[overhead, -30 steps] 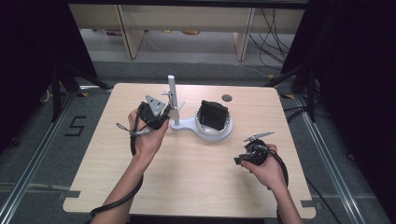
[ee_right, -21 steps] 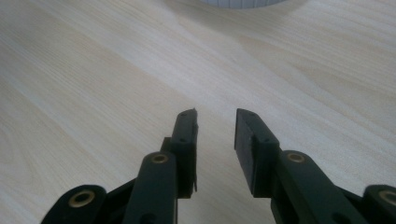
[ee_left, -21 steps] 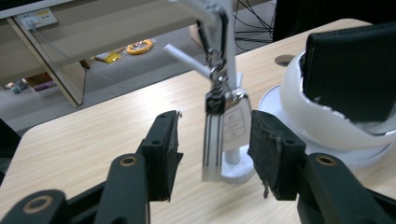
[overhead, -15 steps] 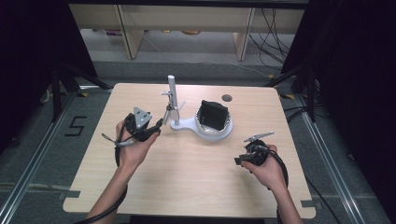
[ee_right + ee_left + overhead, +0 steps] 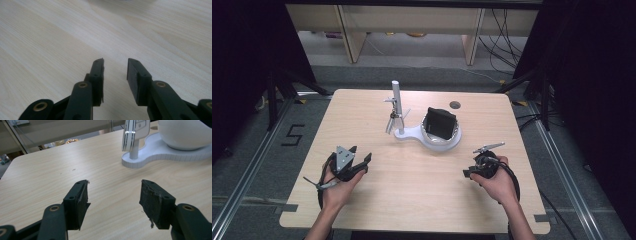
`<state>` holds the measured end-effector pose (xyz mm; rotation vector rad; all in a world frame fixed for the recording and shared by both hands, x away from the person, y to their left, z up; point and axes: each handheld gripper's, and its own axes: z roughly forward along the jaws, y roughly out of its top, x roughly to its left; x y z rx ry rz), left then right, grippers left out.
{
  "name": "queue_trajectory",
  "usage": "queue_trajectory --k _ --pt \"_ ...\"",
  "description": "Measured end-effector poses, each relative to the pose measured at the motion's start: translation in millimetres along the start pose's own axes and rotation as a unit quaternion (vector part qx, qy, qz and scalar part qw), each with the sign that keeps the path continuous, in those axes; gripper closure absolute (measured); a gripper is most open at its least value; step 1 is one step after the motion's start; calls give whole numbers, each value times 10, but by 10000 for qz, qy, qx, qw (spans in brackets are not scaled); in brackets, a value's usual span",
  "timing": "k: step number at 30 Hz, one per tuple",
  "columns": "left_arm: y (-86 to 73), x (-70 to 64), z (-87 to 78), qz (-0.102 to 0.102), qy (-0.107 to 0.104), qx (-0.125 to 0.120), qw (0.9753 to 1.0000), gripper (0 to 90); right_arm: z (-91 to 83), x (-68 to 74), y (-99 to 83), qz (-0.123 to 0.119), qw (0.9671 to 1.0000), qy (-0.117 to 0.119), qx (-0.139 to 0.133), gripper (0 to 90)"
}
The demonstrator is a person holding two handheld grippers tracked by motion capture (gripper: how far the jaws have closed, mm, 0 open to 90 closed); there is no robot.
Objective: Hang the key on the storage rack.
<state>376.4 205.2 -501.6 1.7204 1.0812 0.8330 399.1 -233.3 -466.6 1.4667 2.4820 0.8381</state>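
Observation:
A white stand (image 5: 411,134) sits at the table's middle back, with an upright post (image 5: 396,100) and a round white bowl (image 5: 448,145) that holds a black object (image 5: 441,123). My left gripper (image 5: 360,157) rests at the front left of the table, well short of the stand. In the left gripper view it (image 5: 113,192) stands open and empty, facing the stand's base (image 5: 160,152) and post (image 5: 133,137). My right gripper (image 5: 470,172) lies at the front right. In the right gripper view it (image 5: 115,67) is open a little, with bare wood between its jaws.
The light wooden table (image 5: 377,110) has a small dark round spot (image 5: 455,105) near its back edge. A thin metal piece (image 5: 391,122) hangs from the post. Shelf legs and cables lie on the floor beyond the table.
My left gripper has drawn back from beside the stand's post to the front left of the table. The right gripper has stayed where it was.

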Motion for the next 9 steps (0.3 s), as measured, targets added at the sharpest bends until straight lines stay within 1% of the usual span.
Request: queue_trajectory --k 1,2,3,4,5,6,7,8,9 --pt "-13 -1 -7 -7 -5 -27 10000 385 -6 6 0 29 10000 -24 -11 665" --pt "-20 -7 -11 -30 2 -58 10000 385 -15 7 1 24 10000 11 -2 661" --pt "-24 -11 -14 -39 -5 -96 9999 385 -16 2 1 -6 10000 -32 -60 658" --pt "-22 -15 -15 -47 -11 -108 9999 385 -31 -2 0 -32 10000 9 -62 654" --pt "-18 -17 -12 -50 -22 -109 9999 383 -38 11 -1 99 9999 4 -40 650" --pt "-15 -19 -9 -66 -29 -116 9999 381 -50 -8 -1 -28 9999 16 -95 646" --pt "-14 -21 -2 -90 -50 -165 9998 380 -49 -16 0 5 9999 21 -114 641" --pt "-10 -25 0 -79 -60 -179 9998 378 -60 -18 1 57 10000 40 -66 635" --pt "-6 -28 3 -86 -81 -180 9998 375 -64 -27 0 -24 9999 35 -157 632"
